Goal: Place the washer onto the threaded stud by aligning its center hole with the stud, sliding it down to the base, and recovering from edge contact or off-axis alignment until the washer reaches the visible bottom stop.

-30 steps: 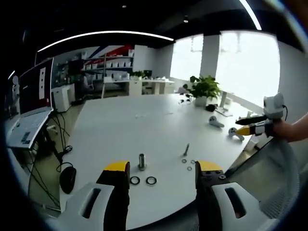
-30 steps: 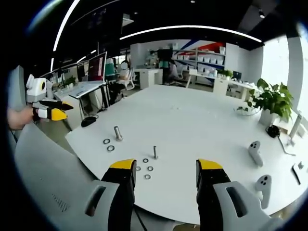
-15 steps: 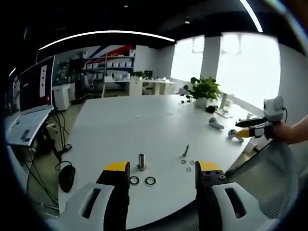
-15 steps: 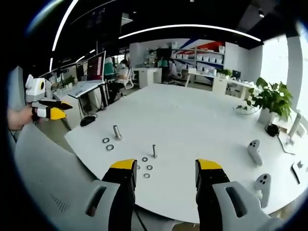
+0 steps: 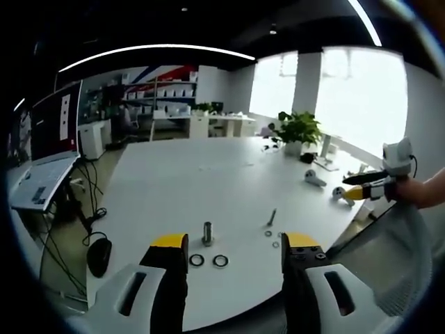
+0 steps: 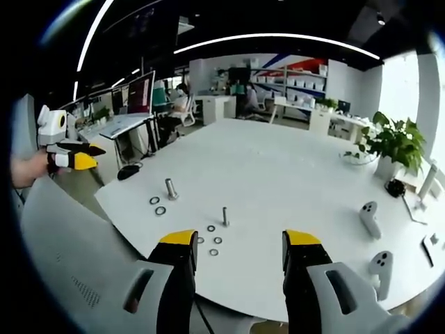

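On the white table [image 5: 201, 181] a thick threaded stud [image 5: 207, 232] stands upright with two large washers [image 5: 208, 261] lying in front of it. A thinner stud [image 5: 271, 217] stands to its right beside small washers [image 5: 275, 238]. My left gripper [image 5: 233, 247] is open and empty, held above the table's near edge. In the right gripper view the thick stud [image 6: 170, 188], its large washers [image 6: 157, 206], the thin stud [image 6: 224, 216] and the small washers [image 6: 212, 240] lie ahead of my open, empty right gripper [image 6: 236, 243]. The other gripper [image 6: 69, 156] shows at the far left, off the table.
Two white controllers [image 6: 370, 240] lie at the table's right side, near a potted plant [image 6: 396, 146]. A grey chair back [image 6: 76, 236] stands by the table edge. A laptop [image 5: 38, 184] and cables sit left of the table in the left gripper view.
Both views have shifted only slightly with the hands. The studs and washers have not moved, and both grippers stay open.
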The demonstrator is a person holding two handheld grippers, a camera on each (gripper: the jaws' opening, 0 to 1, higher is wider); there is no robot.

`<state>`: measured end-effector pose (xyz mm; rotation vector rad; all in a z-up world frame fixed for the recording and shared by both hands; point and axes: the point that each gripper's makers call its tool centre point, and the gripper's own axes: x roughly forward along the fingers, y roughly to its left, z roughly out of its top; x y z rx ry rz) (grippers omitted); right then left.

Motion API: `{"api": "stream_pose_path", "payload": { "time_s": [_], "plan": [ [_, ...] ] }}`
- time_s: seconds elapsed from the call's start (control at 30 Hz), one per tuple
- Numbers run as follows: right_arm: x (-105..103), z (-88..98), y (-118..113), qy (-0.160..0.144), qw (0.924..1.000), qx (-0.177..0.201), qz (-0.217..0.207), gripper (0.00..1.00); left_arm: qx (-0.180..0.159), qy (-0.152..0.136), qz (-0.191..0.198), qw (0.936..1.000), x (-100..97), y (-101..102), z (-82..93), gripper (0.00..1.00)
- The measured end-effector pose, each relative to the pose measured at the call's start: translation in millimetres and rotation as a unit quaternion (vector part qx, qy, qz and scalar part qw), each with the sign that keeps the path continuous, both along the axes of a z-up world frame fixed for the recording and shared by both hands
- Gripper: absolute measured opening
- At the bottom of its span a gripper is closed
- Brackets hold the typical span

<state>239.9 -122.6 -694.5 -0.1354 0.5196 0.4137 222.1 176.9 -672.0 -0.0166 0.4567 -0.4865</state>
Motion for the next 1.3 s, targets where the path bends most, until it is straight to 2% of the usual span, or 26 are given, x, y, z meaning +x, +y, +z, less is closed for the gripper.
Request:
{"api": "stream_pose_path", "payload": {
  "time_s": [0.53, 0.6, 0.63, 0.7, 0.8, 1.0, 1.07, 1.23, 1.3],
  "plan": [
    [-1.4, -1.7, 2.2, 0.005, 1.0, 0.0, 0.006, 0.51, 0.008, 0.012, 0.002, 0.9999, -0.3, 0.7, -5.0, 0.5],
    [-1.5, -0.8, 4.5, 0.004, 0.9999, 0.006, 0.009, 0.51, 0.016, 0.016, 0.007, 0.9997, 0.1, 3.8, -7.5, 0.49],
    [-1.6, -0.2, 6.3, 0.003, 0.9999, 0.007, 0.013, 0.51, 0.031, 0.018, 0.016, 0.9992, 0.5, 8.8, -10.2, 0.49],
    [-2.7, 1.5, 8.7, 0.0, 0.9998, 0.014, 0.017, 0.51, 0.026, 0.017, 0.019, 0.9994, 0.2, 8.6, -8.9, 0.49],
    [-3.5, 0.7, 9.9, 0.004, 0.9996, 0.019, 0.02, 0.51, 0.035, 0.021, 0.019, 0.999, -0.3, 9.5, -11.4, 0.48],
    [-7.9, -4.4, 21.7, 0.02, 0.9982, 0.029, 0.048, 0.51, 0.038, 0.023, 0.018, 0.9988, -0.1, 9.9, -13.0, 0.49],
    [-8.5, -3.9, 23.3, 0.019, 0.998, 0.03, 0.052, 0.51, 0.056, 0.026, 0.024, 0.9978, -0.5, 13.1, -15.4, 0.49],
    [-12.4, -6.1, 32.2, 0.035, 0.9958, 0.055, 0.064, 0.51, 0.06, 0.028, 0.019, 0.9976, -1.3, 12.6, -16.9, 0.49],
    [-13.9, -5.3, 35.7, 0.031, 0.9955, 0.051, 0.073, 0.51, 0.066, 0.031, 0.018, 0.9972, -1.2, 15.0, -21.1, 0.49]
  ]
}}
